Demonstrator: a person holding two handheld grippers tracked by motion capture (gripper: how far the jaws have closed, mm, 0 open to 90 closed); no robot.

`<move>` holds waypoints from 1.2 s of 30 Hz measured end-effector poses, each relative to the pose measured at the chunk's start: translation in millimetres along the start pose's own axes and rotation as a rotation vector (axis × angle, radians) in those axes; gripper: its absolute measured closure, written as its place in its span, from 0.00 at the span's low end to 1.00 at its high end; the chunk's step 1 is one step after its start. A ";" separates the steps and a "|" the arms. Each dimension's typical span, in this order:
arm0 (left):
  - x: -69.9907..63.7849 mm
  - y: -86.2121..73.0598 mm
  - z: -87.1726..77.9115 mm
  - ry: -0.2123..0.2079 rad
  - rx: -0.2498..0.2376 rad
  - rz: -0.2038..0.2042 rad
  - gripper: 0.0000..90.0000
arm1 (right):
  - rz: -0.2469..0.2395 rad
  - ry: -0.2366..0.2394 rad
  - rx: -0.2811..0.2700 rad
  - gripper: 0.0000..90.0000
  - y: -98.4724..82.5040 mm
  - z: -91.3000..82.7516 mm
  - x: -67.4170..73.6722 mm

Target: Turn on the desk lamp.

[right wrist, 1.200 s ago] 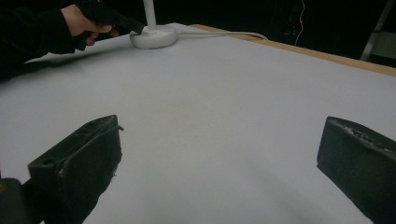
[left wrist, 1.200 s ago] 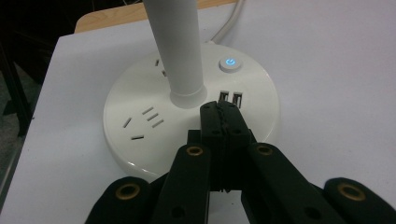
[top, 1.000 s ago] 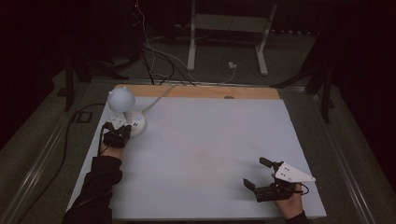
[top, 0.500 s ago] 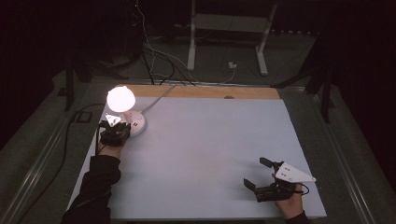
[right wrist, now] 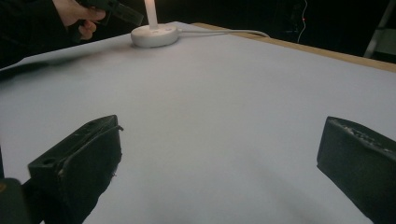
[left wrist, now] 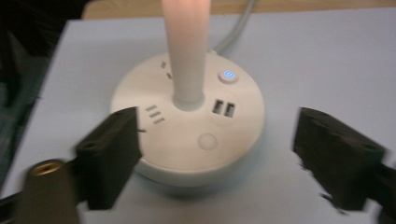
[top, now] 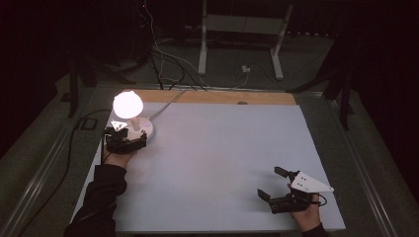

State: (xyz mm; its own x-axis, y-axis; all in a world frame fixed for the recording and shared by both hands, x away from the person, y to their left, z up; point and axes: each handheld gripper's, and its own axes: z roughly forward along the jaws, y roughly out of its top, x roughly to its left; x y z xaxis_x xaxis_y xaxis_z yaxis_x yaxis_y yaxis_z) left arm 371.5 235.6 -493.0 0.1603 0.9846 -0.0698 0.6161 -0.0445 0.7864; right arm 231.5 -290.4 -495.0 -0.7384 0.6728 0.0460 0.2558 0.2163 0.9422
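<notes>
Two grippers on the white table [top: 222, 163], both with jaws spread wide, both holding nothing.

Left gripper [top: 124, 141] sits at about 9 o'clock on the table, just beside the desk lamp [top: 129, 114], on its near side. Lamp is lit: round shade glowing, white stem rising from a round white base [left wrist: 189, 135]. In the left gripper view the base lies between the two jaws, left jaw overlapping its rim; can't tell if it touches. Base top carries a lit blue button [left wrist: 228, 75], two USB ports [left wrist: 223, 108] and a plain round button [left wrist: 207, 141]. White cord [top: 168, 101] runs from the base toward 12 o'clock, over the wooden strip [top: 217, 97] at the far edge.

Right gripper [top: 276, 190] is at about 5 o'clock, near the table's near edge, well apart from the lamp, over bare surface. In the right gripper view the lamp base shows far off at 11 o'clock, with the left hand [right wrist: 77, 16] next to it.
</notes>
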 end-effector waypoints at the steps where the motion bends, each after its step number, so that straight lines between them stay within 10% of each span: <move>1: 0.3 0.3 -0.2 -0.005 0.005 -0.004 0.04 | -0.003 -0.001 0.002 0.00 0.1 0.0 0.2; 21: -1.4 -2.2 -33.2 -0.142 -0.013 0.008 0.00 | -0.001 -0.005 0.000 0.00 0.3 0.0 0.1; 36: -15.8 -20.8 -62.2 -0.224 -0.015 0.098 0.00 | 0.001 -0.003 -0.002 0.00 0.3 -0.3 -0.4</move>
State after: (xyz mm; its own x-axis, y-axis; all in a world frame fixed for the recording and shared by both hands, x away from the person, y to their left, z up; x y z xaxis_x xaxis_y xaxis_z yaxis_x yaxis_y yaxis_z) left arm 308.3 231.4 -470.1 0.3866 0.9137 -0.1255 0.5777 -0.1338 0.8052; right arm 231.7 -290.8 -494.6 -0.7361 0.6754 0.0458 0.2554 0.2144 0.9428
